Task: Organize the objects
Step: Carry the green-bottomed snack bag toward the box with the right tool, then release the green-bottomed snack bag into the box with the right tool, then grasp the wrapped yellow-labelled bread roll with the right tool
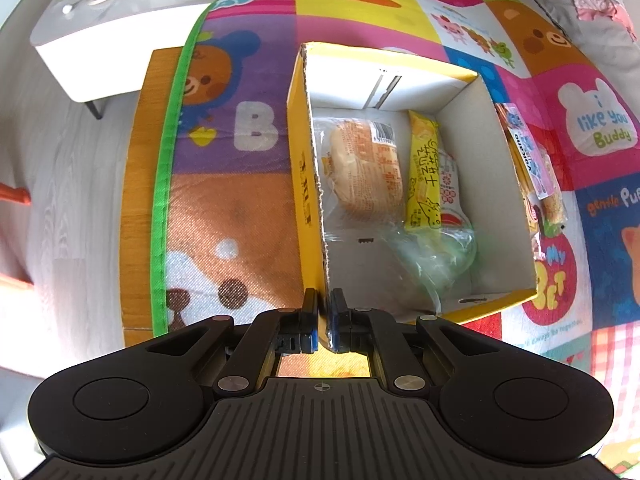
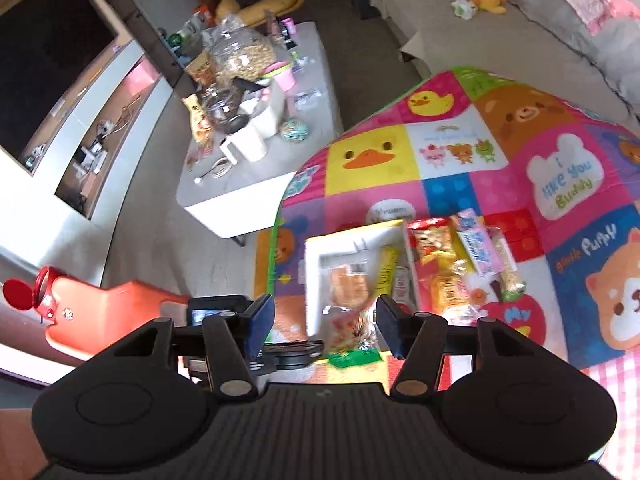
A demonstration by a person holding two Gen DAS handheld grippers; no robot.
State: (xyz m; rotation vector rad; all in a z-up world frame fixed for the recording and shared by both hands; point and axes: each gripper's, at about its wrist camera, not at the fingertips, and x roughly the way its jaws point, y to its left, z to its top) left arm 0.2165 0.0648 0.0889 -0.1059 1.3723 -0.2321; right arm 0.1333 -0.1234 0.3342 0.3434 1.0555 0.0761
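Observation:
A yellow cardboard box [image 1: 304, 184] stands open on the colourful play mat. Inside lie a bread packet [image 1: 364, 168], a yellow stick packet [image 1: 424, 172] and a clear greenish packet [image 1: 432, 256]. My left gripper [image 1: 324, 294] is shut on the box's near left corner wall. In the right wrist view the box [image 2: 314, 264] sits below my right gripper [image 2: 324, 300], which is open. The greenish packet [image 2: 352, 332] shows blurred between its fingers, and neither pad touches it. Several snack packets [image 2: 460, 264] lie on the mat right of the box.
The play mat [image 2: 440, 192] covers a wooden board [image 1: 138, 184]. A white low table [image 2: 248, 184] crowded with cups and jars stands beyond the mat's left side. An orange plastic object [image 2: 92, 312] is at the left, and a grey sofa [image 2: 500, 40] is behind.

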